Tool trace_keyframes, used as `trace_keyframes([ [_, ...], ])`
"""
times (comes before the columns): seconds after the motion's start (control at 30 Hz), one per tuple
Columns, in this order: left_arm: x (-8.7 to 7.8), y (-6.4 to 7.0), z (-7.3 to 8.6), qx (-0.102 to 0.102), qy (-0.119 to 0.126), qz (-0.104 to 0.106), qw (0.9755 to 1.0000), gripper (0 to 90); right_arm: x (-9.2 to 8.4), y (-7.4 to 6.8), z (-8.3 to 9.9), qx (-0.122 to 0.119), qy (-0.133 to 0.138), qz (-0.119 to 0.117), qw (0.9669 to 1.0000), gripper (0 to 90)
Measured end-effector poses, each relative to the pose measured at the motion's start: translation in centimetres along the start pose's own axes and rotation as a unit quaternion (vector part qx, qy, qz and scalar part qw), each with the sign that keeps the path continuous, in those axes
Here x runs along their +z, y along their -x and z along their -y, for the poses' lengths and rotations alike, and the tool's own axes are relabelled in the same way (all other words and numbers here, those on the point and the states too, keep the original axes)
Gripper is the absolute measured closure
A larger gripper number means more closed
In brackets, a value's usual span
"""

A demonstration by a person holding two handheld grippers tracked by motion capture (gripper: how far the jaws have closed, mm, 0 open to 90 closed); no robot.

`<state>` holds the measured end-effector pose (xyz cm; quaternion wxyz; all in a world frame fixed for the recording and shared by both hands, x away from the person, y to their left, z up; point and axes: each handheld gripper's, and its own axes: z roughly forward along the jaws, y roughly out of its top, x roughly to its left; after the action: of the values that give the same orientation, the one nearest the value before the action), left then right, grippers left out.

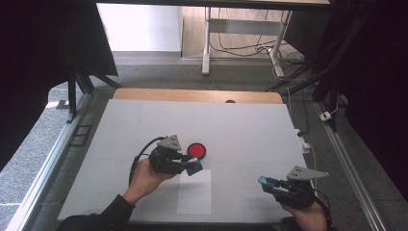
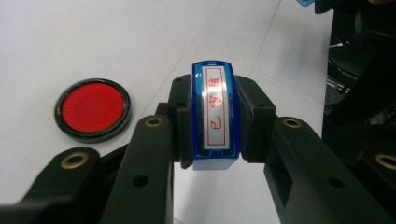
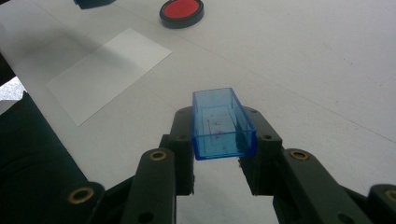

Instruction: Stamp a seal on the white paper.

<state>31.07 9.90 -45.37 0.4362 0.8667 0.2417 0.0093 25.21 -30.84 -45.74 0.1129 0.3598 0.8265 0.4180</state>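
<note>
Overhead coverage places the left gripper near the middle of the white table, jaws clamped on a blue stamp, with the red ink pad just beside its tip and a white paper sheet directly in front of the person. The right gripper sits near the table's near right edge, well apart, clamping a blue transparent cap; bare surface extends between the two grippers and toward the far edge. Left gripper view: the stamp is pinched upright between both jaws, its red-lettered face toward the camera, the ink pad to the left. Right gripper view: the cap is squeezed between the jaws, open side up, with the paper sheet and ink pad beyond it.
</note>
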Motion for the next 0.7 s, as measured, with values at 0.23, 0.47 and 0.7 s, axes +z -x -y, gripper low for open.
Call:
trace_keyframes([
  [0.23, 1.4, 0.5, 0.6, 0.008, -0.029, 0.001, 0.9995, 70.4, 0.0, 0.0, 0.0, -0.001, -0.002, 0.001, 1.0000, 68.0],
  [0.47, 2.6, 0.5, 1.2, 0.007, -0.044, 0.004, 0.9990, 70.5, 0.0, 0.1, 0.0, 0.004, -0.001, -0.006, 1.0000, 68.0],
  [0.7, 3.5, 0.7, 1.7, 0.009, -0.056, 0.000, 0.9984, 70.5, 0.0, 0.0, 0.0, 0.001, -0.004, -0.004, 1.0000, 68.0],
])
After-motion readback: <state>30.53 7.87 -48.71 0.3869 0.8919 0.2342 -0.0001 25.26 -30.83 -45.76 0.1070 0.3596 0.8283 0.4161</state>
